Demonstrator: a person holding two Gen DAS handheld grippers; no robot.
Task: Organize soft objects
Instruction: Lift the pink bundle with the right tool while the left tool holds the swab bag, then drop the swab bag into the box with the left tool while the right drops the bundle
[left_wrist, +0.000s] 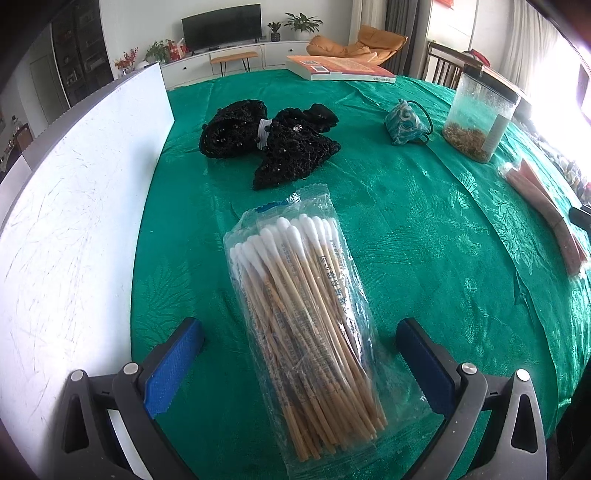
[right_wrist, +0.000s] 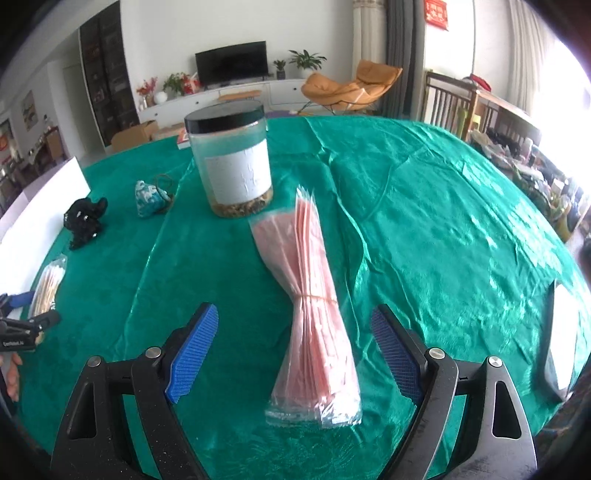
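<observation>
A clear bag of cotton swabs (left_wrist: 306, 314) lies on the green tablecloth (left_wrist: 424, 240) between the fingers of my open left gripper (left_wrist: 299, 332). It also shows in the right wrist view (right_wrist: 48, 284). A tied bundle of pink plastic bags (right_wrist: 314, 306) lies between the fingers of my open right gripper (right_wrist: 293, 319) and shows in the left wrist view (left_wrist: 543, 214). A black beaded fabric piece (left_wrist: 273, 144) and a teal patterned pouch (left_wrist: 404, 122) lie farther back.
A white board (left_wrist: 74, 229) stands along the table's left side. A clear jar with a black lid (right_wrist: 232, 162) stands behind the pink bundle. A book (left_wrist: 340, 68) lies at the far edge. A white object (right_wrist: 563, 332) lies at the right.
</observation>
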